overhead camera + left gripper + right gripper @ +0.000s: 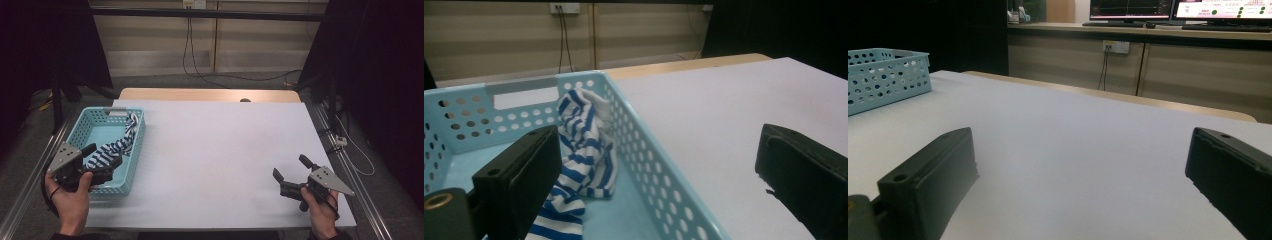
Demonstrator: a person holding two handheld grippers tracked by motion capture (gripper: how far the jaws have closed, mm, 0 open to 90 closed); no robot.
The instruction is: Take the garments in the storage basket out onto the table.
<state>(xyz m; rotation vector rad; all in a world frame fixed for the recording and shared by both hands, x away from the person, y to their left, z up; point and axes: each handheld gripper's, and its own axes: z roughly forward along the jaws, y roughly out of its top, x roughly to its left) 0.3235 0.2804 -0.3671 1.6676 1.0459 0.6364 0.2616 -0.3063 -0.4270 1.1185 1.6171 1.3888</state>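
At lower left, the left tool [102, 161] hangs wide open over the blue basket [137, 145], gripping nothing; the striped cloth [117, 145] lies inside. The right tool [290, 175], lower right, gapes empty above the desk [215, 150].

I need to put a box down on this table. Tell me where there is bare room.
The white tabletop is bare from the light blue basket across to the right tool, and back to the far wooden edge. It is crowded at the left: the basket holds a blue-and-white striped cloth, with the left tool open over its right wall.
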